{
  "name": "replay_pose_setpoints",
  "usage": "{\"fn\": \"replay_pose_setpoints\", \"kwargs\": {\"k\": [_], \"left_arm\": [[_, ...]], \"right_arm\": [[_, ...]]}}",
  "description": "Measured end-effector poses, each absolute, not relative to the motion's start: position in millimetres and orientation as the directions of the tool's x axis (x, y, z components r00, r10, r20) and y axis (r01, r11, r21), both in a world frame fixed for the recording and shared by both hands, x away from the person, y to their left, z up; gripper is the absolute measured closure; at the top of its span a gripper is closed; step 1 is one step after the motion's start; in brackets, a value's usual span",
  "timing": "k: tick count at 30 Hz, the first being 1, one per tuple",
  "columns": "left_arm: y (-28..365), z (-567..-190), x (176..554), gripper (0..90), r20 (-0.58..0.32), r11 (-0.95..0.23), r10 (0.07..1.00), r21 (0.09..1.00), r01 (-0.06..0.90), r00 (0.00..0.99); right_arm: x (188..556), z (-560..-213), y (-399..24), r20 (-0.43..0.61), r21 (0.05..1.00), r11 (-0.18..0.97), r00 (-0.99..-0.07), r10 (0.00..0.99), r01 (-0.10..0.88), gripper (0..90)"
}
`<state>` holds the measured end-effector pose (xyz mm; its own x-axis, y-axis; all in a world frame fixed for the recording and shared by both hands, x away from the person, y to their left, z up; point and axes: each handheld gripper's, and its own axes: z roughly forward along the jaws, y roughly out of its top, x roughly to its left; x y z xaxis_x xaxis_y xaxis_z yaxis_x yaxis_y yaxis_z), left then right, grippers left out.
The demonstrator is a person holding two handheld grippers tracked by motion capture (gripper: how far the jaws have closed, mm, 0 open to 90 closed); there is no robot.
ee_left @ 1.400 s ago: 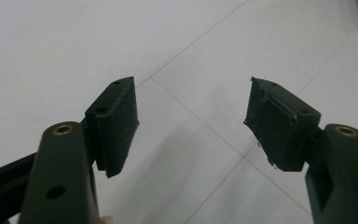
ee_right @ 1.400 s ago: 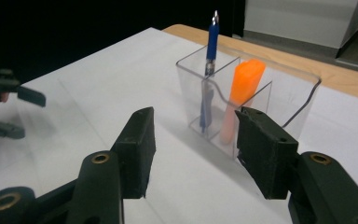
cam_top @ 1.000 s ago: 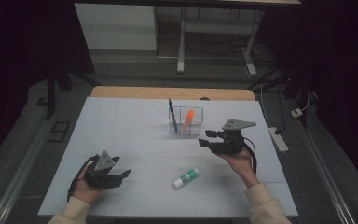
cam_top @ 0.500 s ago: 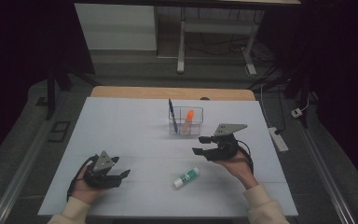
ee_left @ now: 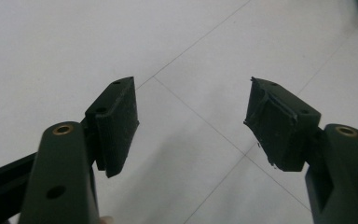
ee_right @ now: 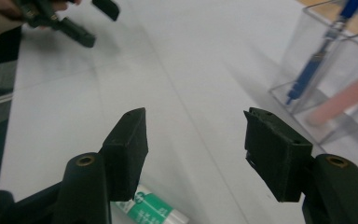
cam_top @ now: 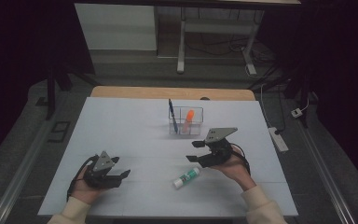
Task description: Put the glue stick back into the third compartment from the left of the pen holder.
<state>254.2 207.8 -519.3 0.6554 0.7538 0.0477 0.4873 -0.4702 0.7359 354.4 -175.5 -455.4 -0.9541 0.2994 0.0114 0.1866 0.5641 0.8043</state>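
A white glue stick with a green label (cam_top: 187, 177) lies on the white table, near the front and right of centre. My right gripper (cam_top: 193, 151) hovers just behind it with its jaws pointing left. They have just been opening and stand open with nothing between them. In the right gripper view the glue stick (ee_right: 154, 207) lies below the left jaw of my right gripper (ee_right: 193, 116). My left gripper (cam_top: 120, 167) rests at the front left, open and empty; in its own view the left gripper (ee_left: 191, 93) looks at bare table.
A clear plastic holder (cam_top: 186, 122) stands behind the right gripper, with a blue pen (cam_top: 172, 114) and an orange marker (cam_top: 188, 119) in it. The holder (ee_right: 335, 70) sits to the right in the right gripper view. A power strip (cam_top: 278, 138) lies off the table's right edge.
The right gripper has drawn back from the holder toward the front and slightly left, closer to the glue stick, and its jaws stand wider. The left gripper has stayed still.
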Motion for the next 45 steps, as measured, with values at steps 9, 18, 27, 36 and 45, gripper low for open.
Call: {"fn": "replay_pose_setpoints", "kwargs": {"k": [9,18,27,36,45], "left_arm": [[207,-520,255,33.8,0.042,-0.471,0.752,0.733,0.492,0.657],[208,-521,255,33.8,0.042,-0.473,0.751,0.73,0.493,0.659],[208,-521,255,33.8,0.042,-0.474,0.751,0.729,0.494,0.659],[208,-521,255,33.8,0.042,-0.477,0.749,0.726,0.495,0.661],[208,-522,255,33.8,0.043,-0.479,0.749,0.724,0.496,0.661]], "right_arm": [[348,-465,-160,0.013,0.745,0.658,-0.988,0.153,0.112,38.9],[337,-471,-148,0.001,0.686,0.726,-0.998,0.067,0.049,38.9],[327,-481,-135,-0.01,0.596,0.803,-1.0,-0.005,-0.01,39.0],[323,-489,-128,-0.02,0.539,0.841,-0.998,-0.052,-0.055,39.2],[319,-500,-121,-0.045,0.48,0.872,-0.996,-0.082,-0.094,41.3]]}}
